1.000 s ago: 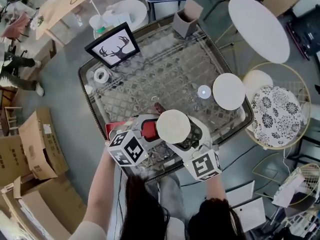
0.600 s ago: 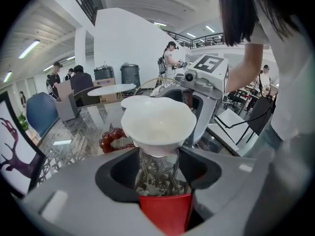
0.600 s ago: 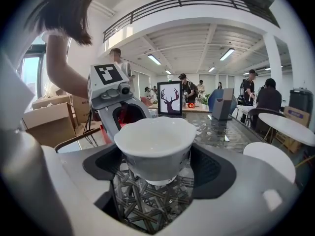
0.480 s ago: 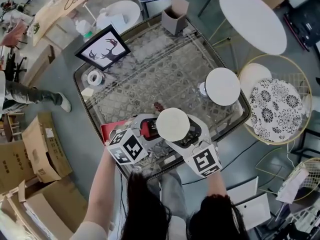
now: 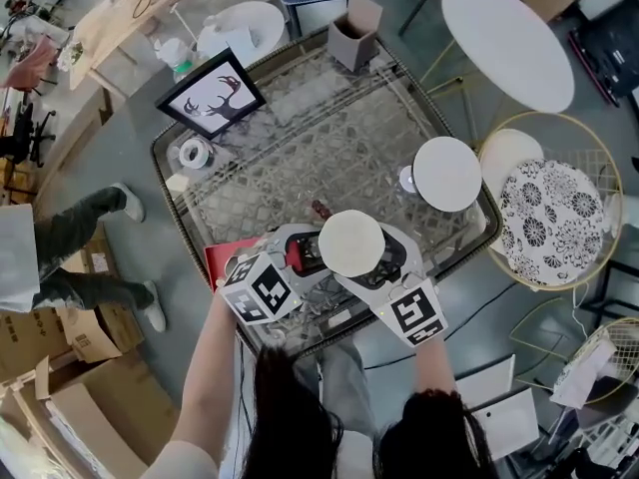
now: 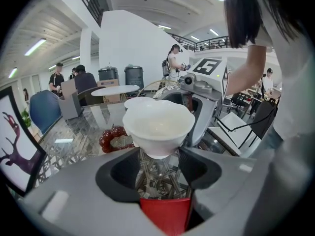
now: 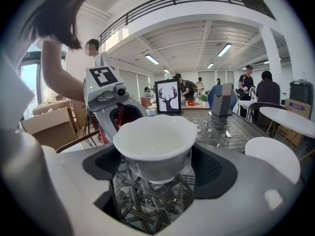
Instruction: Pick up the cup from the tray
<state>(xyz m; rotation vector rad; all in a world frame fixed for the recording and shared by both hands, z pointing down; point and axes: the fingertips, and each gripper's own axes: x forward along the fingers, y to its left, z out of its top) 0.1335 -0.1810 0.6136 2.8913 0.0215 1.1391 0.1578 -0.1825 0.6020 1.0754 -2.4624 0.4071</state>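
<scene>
Right gripper view | step: lift | right gripper (image 7: 158, 168) clamps cup (image 7: 156, 141); left gripper (image 6: 158, 163) slack beside cup | next: raise clear of tray (image 5: 300, 128)

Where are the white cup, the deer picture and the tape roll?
white cup (image 5: 350, 243), head view, its inside
deer picture (image 5: 213, 96), head view, the deer print
tape roll (image 5: 185, 155), head view, ring's left side

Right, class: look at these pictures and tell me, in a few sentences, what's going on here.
A person works two handheld tools over a glass table. The right tool grips a white cup by its sides, and the cup appears to be lifted off the table. The left tool faces it from the other side, its jaws either side of the cup's foot. Whether they press on it is unclear.
</scene>
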